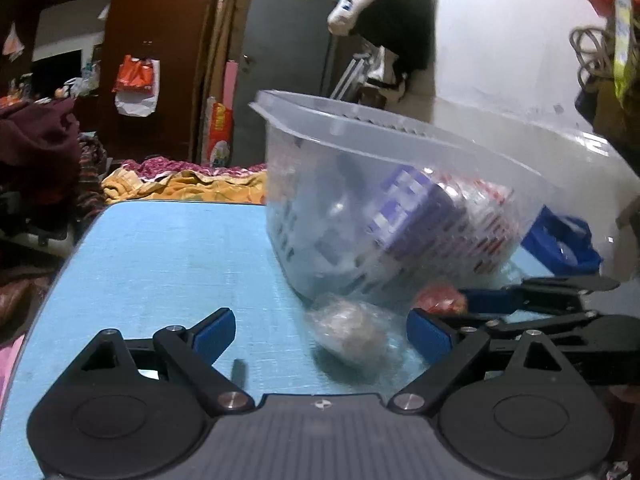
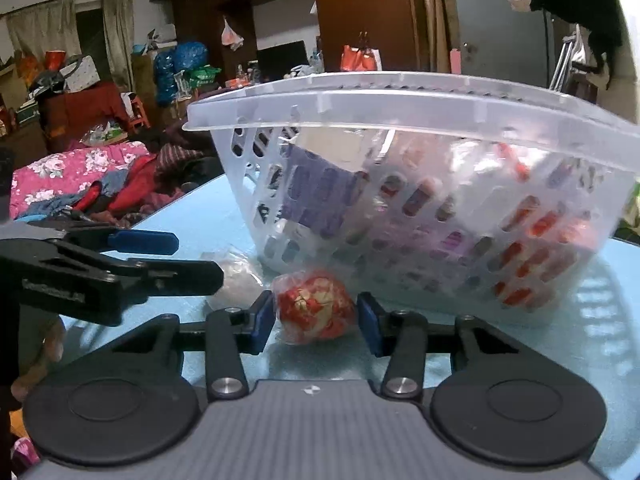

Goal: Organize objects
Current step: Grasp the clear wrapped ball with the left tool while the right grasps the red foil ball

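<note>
A clear plastic basket (image 1: 400, 128) (image 2: 400, 96) stands on the blue table, holding a purple box (image 1: 408, 208) and red-and-white packets. A grey wrapped ball (image 1: 348, 330) lies in front of it, between the fingers of my open left gripper (image 1: 320, 334), nearer the right finger. A red wrapped ball (image 2: 314, 308) (image 1: 440, 300) lies by the basket's base. My right gripper (image 2: 316, 318) has its jaws around the red ball, with small gaps at both pads. The grey ball shows faintly in the right wrist view (image 2: 236, 280).
The blue table (image 1: 168, 264) (image 2: 520, 360) ends at the left and far side, with a bed of clothes and bedding (image 2: 80, 176) beyond. A blue object (image 1: 564, 240) lies behind the basket. A wardrobe and hanging bags stand further back.
</note>
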